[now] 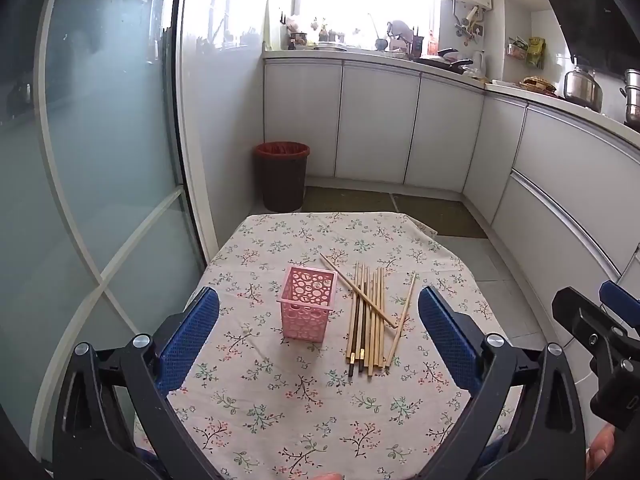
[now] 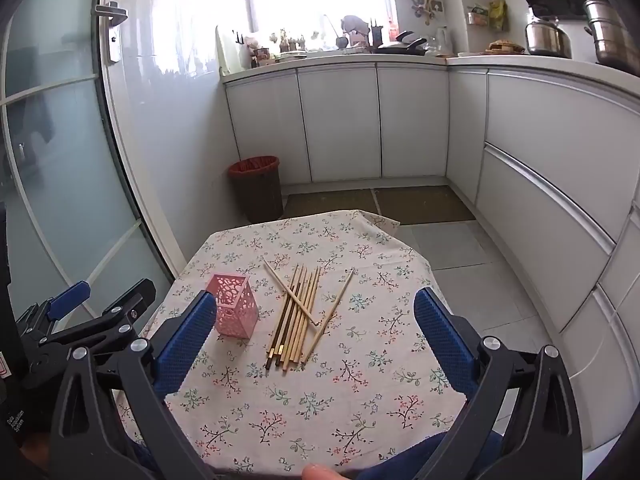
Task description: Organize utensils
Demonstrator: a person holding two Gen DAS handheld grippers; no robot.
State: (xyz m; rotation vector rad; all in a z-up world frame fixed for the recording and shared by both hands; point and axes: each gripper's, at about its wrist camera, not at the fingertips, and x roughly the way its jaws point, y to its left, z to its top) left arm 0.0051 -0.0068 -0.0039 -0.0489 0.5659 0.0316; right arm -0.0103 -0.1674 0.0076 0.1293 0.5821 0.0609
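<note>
A pink perforated holder [image 1: 307,306] stands upright and empty on the floral tablecloth [image 1: 280,408]. A loose bundle of wooden chopsticks [image 1: 370,322] lies just right of it, two lying crosswise on top. My left gripper [image 1: 319,308] is open and empty, held above the table's near side, facing the holder. My right gripper [image 2: 315,308] is open and empty, facing the chopsticks [image 2: 298,316], with the holder [image 2: 234,306] by its left finger [image 2: 186,340]. Each gripper shows at the edge of the other's view.
The small table [image 2: 360,380] stands in a kitchen. A dark bin with a red liner [image 1: 282,176] stands beyond the far edge. White cabinets [image 1: 376,120] run along the back and right. A glass door [image 1: 100,160] is on the left.
</note>
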